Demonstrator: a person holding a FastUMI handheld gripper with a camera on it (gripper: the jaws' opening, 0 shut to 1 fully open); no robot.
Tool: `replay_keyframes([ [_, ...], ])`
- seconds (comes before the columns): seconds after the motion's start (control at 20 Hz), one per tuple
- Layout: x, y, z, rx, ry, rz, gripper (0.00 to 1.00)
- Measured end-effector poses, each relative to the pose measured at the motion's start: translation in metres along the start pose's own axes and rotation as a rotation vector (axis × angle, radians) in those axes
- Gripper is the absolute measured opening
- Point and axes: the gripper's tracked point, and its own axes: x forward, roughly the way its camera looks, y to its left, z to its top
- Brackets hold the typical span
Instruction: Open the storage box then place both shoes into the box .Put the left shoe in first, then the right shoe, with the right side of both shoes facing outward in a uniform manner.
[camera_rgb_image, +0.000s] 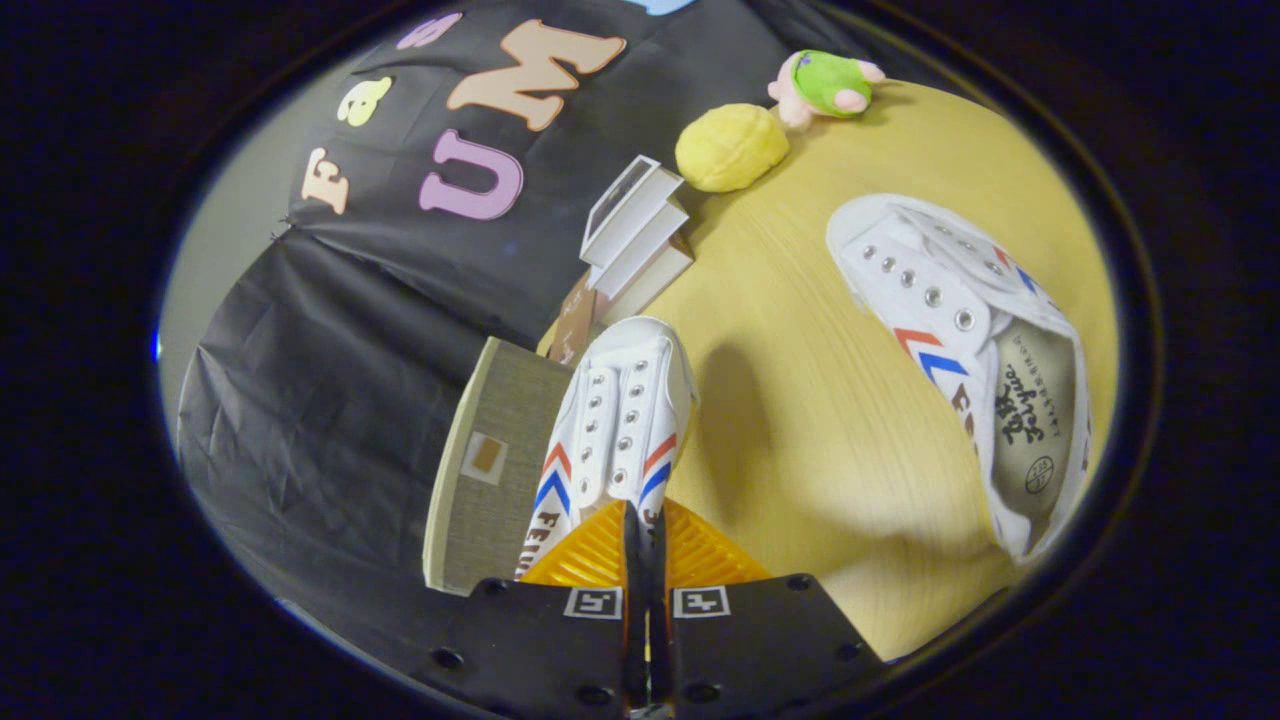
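a white shoe with red and blue chevron stripes hangs toe-forward from the gripper, its heel edge pinched between the two fingers, which stand almost fully closed on it; it is lifted above the wooden table, casting a shadow there; just beside it on one side sits the storage box, a grey-green fabric one with a label window; the second shoe lies on its side on the table, well apart; beyond the held shoe, stacked books, a yellow plush, a green and pink plush
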Motion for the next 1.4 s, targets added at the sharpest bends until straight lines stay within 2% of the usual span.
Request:
replay_keyframes([
  [0.45,-0.030,0.080,0.000,-0.037,-0.042,0.164,0.05],
  [0.9,0.004,0.183,-0.036,-0.109,0.068,0.269,0.04],
  [1.1,0.040,0.200,-0.058,-0.105,0.135,0.238,0.04],
  [1.4,0.086,0.192,-0.061,-0.042,0.158,0.093,0.05],
])
